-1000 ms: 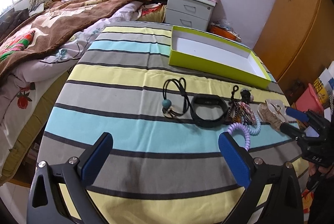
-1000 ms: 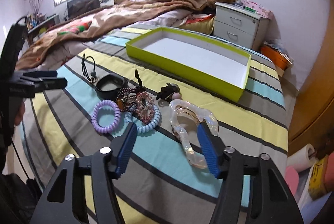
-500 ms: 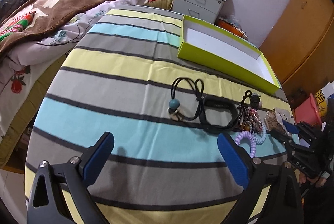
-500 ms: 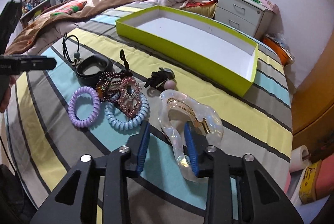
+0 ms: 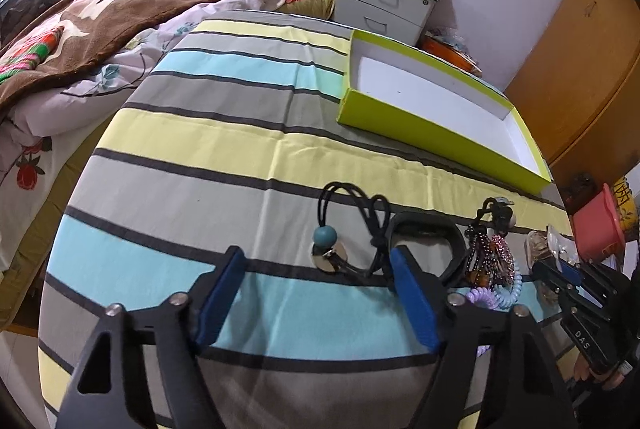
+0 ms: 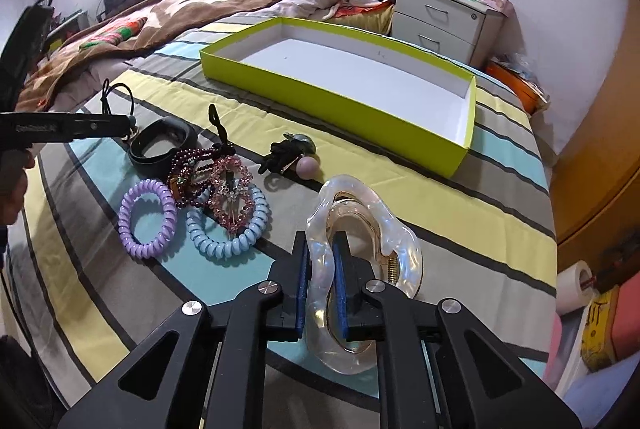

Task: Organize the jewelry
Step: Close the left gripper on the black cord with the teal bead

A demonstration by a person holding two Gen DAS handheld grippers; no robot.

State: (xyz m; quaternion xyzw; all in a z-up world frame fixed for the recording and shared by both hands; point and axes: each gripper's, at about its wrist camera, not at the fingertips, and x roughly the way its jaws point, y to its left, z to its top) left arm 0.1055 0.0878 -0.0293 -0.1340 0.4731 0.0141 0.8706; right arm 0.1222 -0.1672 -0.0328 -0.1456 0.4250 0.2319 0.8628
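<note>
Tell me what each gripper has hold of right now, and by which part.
The right gripper is shut on the clear hair claw clip, pinching one side of its near loop. The left gripper is open over the black cord necklace, holding nothing.

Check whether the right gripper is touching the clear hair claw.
Touching. The right wrist view shows the right gripper with both blue pads pressed against the clear hair claw.

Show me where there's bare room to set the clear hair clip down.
Free: the white floor of the green box, and the striped cloth between box and clear hair clip. Crowded: the coil ties and black band left of it.
</note>
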